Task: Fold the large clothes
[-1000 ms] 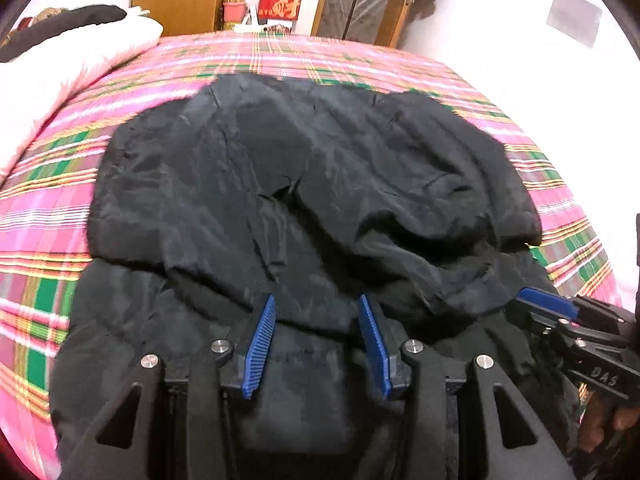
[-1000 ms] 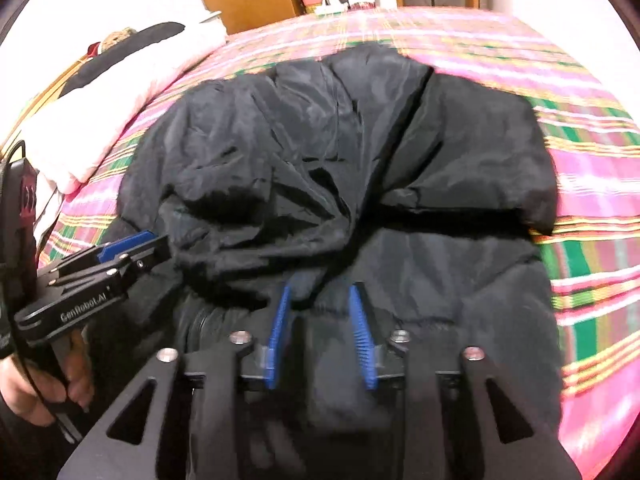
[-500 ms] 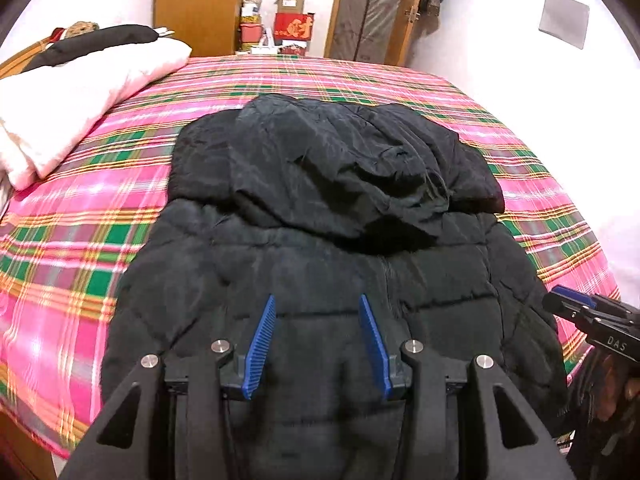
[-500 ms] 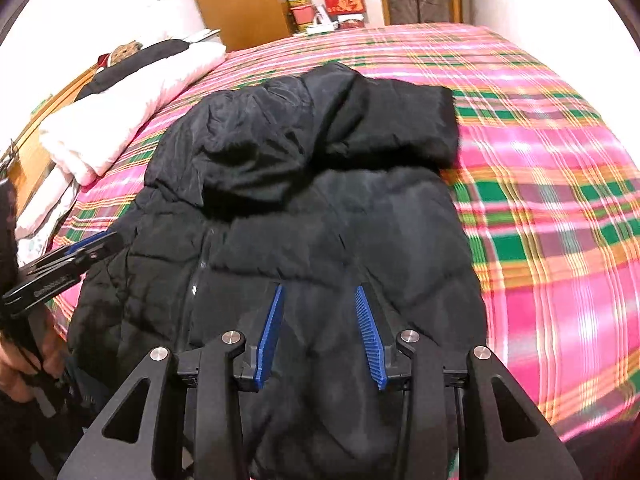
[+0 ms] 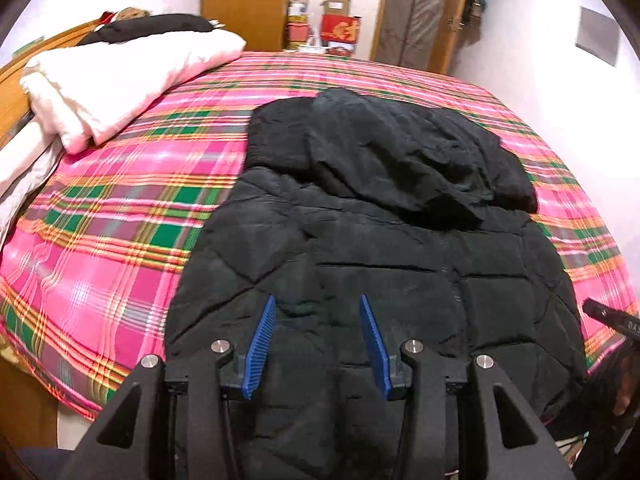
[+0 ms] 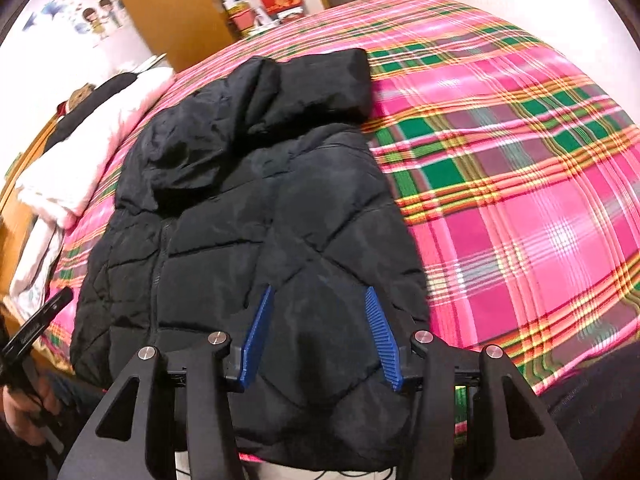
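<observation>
A black quilted jacket (image 5: 380,260) lies flat on the pink plaid bedspread (image 5: 120,220), its hood (image 5: 400,160) folded down over the chest at the far end. My left gripper (image 5: 317,300) hovers open over the near hem, nothing pinched between its blue pads. In the right wrist view the jacket (image 6: 260,220) fills the middle, hood (image 6: 224,136) far. My right gripper (image 6: 319,290) hangs over the hem's right part; its jaws are opening, with no fabric between them. Each gripper shows at the edge of the other's view: the right gripper (image 5: 612,316), the left gripper (image 6: 40,320).
A folded white duvet (image 5: 120,80) with a dark cloth on top lies at the bed's far left by a wooden headboard (image 5: 24,76). A wooden wardrobe (image 5: 244,4) and red boxes (image 5: 340,28) stand beyond the bed. Bare bedspread (image 6: 520,200) lies right of the jacket.
Both grippers have drawn back from the hood toward the jacket's near hem, so the whole jacket now shows. The right gripper's jaws stand wider than before.
</observation>
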The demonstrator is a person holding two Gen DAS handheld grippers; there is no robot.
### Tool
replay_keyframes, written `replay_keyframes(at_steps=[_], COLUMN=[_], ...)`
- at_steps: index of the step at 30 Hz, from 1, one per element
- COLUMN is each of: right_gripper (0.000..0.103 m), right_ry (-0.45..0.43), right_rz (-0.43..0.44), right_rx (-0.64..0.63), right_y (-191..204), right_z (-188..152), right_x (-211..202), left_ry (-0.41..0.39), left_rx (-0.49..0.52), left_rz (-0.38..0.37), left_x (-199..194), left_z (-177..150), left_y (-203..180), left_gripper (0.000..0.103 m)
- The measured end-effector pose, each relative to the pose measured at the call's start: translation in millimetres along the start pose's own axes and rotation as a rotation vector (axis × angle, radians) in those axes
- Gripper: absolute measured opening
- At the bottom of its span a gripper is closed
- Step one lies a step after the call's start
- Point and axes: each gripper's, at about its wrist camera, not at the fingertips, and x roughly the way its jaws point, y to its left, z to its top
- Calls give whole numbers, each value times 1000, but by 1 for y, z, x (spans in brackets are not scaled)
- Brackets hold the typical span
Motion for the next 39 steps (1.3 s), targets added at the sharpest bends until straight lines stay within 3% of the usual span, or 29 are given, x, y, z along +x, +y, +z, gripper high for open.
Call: replay_keyframes(at_steps=[9,14,23,30,31,33,34,36,38,39], right_gripper=[50,66,66,67,66,45,39,20,16,15], right_ry=[83,170,270,327,326,315,306,289,268,255], right_rz=[-38,-2,77,60,56,59,70,96,110,123], right_rx=[172,198,211,165,156,149,151,146,127,127], right_y=[-44,-49,-47,-41,-40,-38,-38,-36,-31,-31], right_z=[0,-8,-23,-25,-25,-24,-22,-18,-15,-13], right_x=[25,41,45,52,52,50,48,43,36,32], left_ry=[56,131,182,261,266,277,282,292,280,268], left_rx=[-195,-296,-294,-252,-245,-232,-225,-202,-198,-210], left_rz=[72,84,127,181,186,191,190,173,165,145], left_x=[27,47,54,71,72,74,75,76,71,67], left_z=[1,-6,-14,-25,-26,-27,-27,-26,-23,-22], left_y=[59,83,87,83,82,80,79,75,73,74], left_gripper=[47,47,49,59,59,59,55,44,21,16])
